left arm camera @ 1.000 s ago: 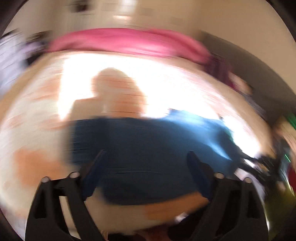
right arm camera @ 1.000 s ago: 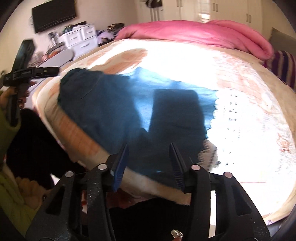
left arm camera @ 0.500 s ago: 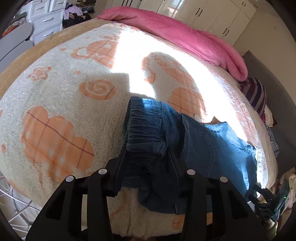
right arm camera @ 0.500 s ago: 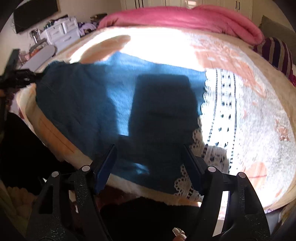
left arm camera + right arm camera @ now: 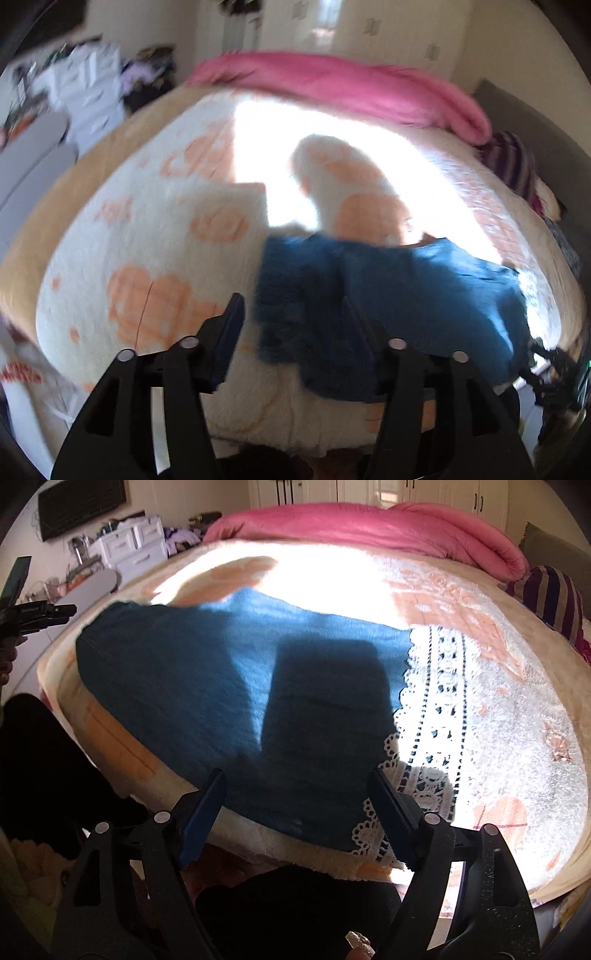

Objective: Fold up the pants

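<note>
Blue denim pants (image 5: 207,686) lie spread flat on the bed near its front edge, with a white lace hem (image 5: 428,709) at their right end. My right gripper (image 5: 297,794) hovers over the near edge of the pants. Its jaws are opening wide and the pads touch nothing. In the blurred left wrist view, the gathered waistband end of the pants (image 5: 295,288) lies just beyond my left gripper (image 5: 293,317). Those jaws are opening too, and the cloth is not pinched between them.
The bed carries a fluffy cream blanket with orange patterns (image 5: 147,240). A rolled pink quilt (image 5: 369,528) lies along the far side and a striped pillow (image 5: 550,594) at the far right. White drawers (image 5: 129,542) stand left of the bed. A person's dark clothing (image 5: 44,775) is against the front edge.
The left jaws were narrow around the waistband half a second ago and now stand wider and drawn back from it. The right jaws have widened steadily. The pants lie flatter.
</note>
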Available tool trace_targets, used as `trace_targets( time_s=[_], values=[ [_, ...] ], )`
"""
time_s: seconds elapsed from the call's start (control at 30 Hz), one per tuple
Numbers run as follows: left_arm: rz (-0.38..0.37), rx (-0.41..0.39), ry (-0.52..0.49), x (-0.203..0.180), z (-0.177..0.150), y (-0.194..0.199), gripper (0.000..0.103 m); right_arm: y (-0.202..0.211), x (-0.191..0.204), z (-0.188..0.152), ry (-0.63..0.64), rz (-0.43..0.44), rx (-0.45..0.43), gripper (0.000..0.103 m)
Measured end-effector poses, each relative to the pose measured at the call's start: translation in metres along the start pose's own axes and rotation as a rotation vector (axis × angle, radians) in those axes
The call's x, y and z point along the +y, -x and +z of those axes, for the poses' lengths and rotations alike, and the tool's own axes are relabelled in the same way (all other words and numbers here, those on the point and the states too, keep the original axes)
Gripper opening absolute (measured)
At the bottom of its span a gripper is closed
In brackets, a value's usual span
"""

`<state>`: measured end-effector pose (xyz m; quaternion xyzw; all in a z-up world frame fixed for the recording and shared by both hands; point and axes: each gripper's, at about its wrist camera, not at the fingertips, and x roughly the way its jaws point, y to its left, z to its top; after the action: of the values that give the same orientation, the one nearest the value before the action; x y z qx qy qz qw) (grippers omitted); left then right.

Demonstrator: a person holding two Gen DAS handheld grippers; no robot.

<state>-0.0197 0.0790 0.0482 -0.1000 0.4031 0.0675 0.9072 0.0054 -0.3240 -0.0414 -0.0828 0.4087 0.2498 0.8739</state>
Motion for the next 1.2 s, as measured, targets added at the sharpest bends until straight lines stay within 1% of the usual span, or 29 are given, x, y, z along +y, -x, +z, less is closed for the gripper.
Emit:
trace_targets(
  time_s=[0.03, 0.1, 0.13, 0.17, 0.23, 0.27, 0.37, 0.4, 0.47, 0.53, 0.57, 0.6, 0.67, 0.73, 0.8, 0.83, 0.87, 0.9, 0.97, 1.07, 1.1, 1.2],
  values=[
    [-0.024, -0.015, -0.033, -0.011, 0.004, 0.005, 0.070, 0.004, 0.000, 0.002, -0.009, 0.010, -0.022, 0.072],
    [-0.102, -0.038, -0.105, -0.041, 0.010, 0.007, 0.070, 0.007, 0.001, 0.006, -0.031, 0.043, -0.055, 0.072],
    [-0.141, -0.037, -0.145, -0.060, 0.012, 0.001, 0.070, 0.006, 0.002, 0.009, -0.037, 0.052, -0.061, 0.072],
    [-0.162, -0.028, -0.169, -0.074, 0.013, -0.006, 0.070, 0.003, 0.004, 0.013, -0.042, 0.058, -0.059, 0.072],
    [-0.217, 0.000, -0.217, -0.103, 0.012, -0.025, 0.070, -0.004, 0.007, 0.019, -0.045, 0.056, -0.043, 0.072],
    [-0.244, 0.030, -0.245, -0.120, 0.010, -0.038, 0.070, -0.008, 0.007, 0.021, -0.045, 0.056, -0.025, 0.072],
    [-0.277, 0.094, -0.315, -0.151, -0.002, -0.069, 0.070, -0.017, 0.007, 0.021, -0.060, 0.035, 0.020, 0.073],
    [-0.274, 0.118, -0.328, -0.157, -0.007, -0.078, 0.070, -0.021, 0.006, 0.020, -0.068, 0.029, 0.036, 0.073],
    [-0.259, 0.167, -0.344, -0.162, -0.019, -0.098, 0.070, -0.028, 0.002, 0.014, -0.089, 0.008, 0.079, 0.073],
    [-0.244, 0.221, -0.351, -0.158, -0.035, -0.114, 0.070, -0.029, 0.000, 0.008, -0.099, 0.011, 0.075, 0.073],
    [-0.234, 0.232, -0.356, -0.156, -0.041, -0.120, 0.070, -0.028, -0.001, 0.006, -0.102, 0.011, 0.069, 0.073],
    [-0.225, 0.231, -0.367, -0.154, -0.047, -0.124, 0.070, -0.028, 0.000, 0.004, -0.104, 0.009, 0.065, 0.073],
    [-0.213, 0.191, -0.398, -0.155, -0.054, -0.125, 0.071, -0.029, 0.003, 0.002, -0.085, -0.008, 0.063, 0.073],
    [-0.216, 0.183, -0.400, -0.158, -0.054, -0.123, 0.074, -0.027, 0.006, 0.004, -0.073, -0.013, 0.067, 0.075],
    [-0.235, 0.197, -0.384, -0.156, -0.047, -0.119, 0.074, -0.019, 0.002, 0.008, -0.091, 0.020, 0.045, 0.076],
    [-0.247, 0.197, -0.369, -0.155, -0.040, -0.115, 0.074, -0.011, -0.002, 0.011, -0.098, 0.028, 0.013, 0.076],
    [-0.262, 0.177, -0.359, -0.156, -0.032, -0.110, 0.074, 0.000, -0.008, 0.016, -0.107, 0.021, -0.026, 0.076],
    [-0.273, 0.155, -0.360, -0.158, -0.023, -0.105, 0.074, 0.006, -0.015, 0.020, -0.116, 0.009, -0.048, 0.077],
    [-0.281, 0.118, -0.365, -0.159, -0.005, -0.098, 0.079, 0.016, -0.036, 0.031, -0.159, -0.030, -0.081, 0.078],
    [-0.277, 0.109, -0.367, -0.162, 0.021, -0.103, 0.080, 0.021, -0.076, 0.048, -0.248, -0.083, -0.103, 0.078],
    [-0.276, 0.109, -0.370, -0.164, 0.028, -0.106, 0.080, 0.020, -0.088, 0.053, -0.277, -0.088, -0.102, 0.078],
    [-0.274, 0.126, -0.366, -0.167, 0.050, -0.120, 0.080, 0.012, -0.121, 0.066, -0.372, -0.067, -0.097, 0.076]
  ],
)
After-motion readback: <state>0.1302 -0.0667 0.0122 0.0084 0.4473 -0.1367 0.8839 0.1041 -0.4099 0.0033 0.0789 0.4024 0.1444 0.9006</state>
